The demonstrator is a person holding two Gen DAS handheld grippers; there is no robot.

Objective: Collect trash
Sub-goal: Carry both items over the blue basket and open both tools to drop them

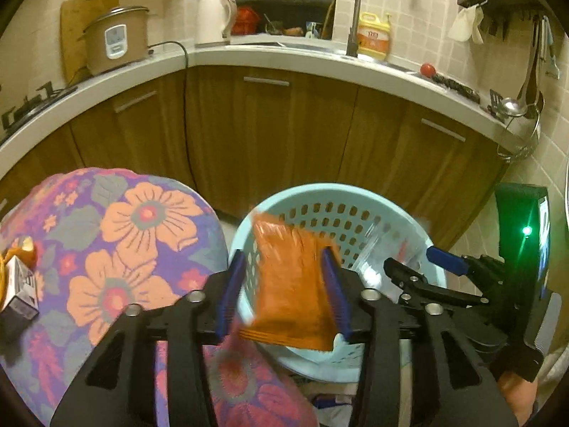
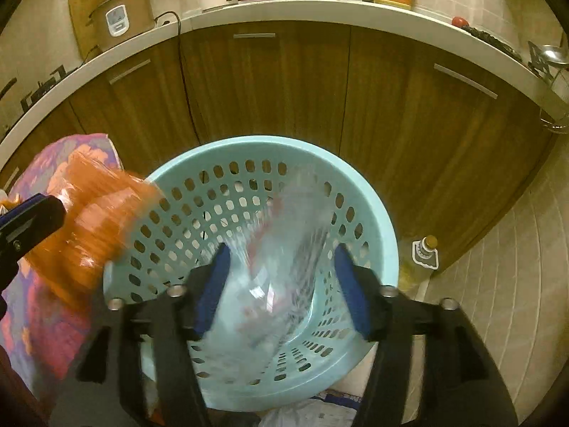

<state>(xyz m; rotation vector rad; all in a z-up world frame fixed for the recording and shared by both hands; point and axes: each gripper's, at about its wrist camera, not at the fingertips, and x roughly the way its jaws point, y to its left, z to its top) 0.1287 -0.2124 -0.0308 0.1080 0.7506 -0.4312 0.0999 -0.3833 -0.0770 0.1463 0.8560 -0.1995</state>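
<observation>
A light blue perforated basket (image 1: 432,249) stands on the floor beside a table with a flowered cloth (image 1: 117,235); it also shows in the right wrist view (image 2: 377,210). My left gripper (image 1: 288,284) is open over the basket's left rim, and an orange snack packet (image 1: 291,284) blurs between its fingers, apparently loose. My right gripper (image 2: 281,284) is open over the basket, with a clear plastic wrapper (image 2: 284,249) blurred between its fingers. The orange packet (image 2: 92,227) and the left gripper's fingertip (image 2: 32,217) show at the left of the right wrist view. The right gripper (image 1: 419,263) shows in the left wrist view.
A small grey box (image 1: 19,288) and an orange peel (image 1: 28,249) lie on the cloth's left edge. Wooden cabinets (image 1: 270,131) and a white counter (image 1: 284,57) stand behind. A bottle (image 2: 425,252) stands on the tiled floor right of the basket.
</observation>
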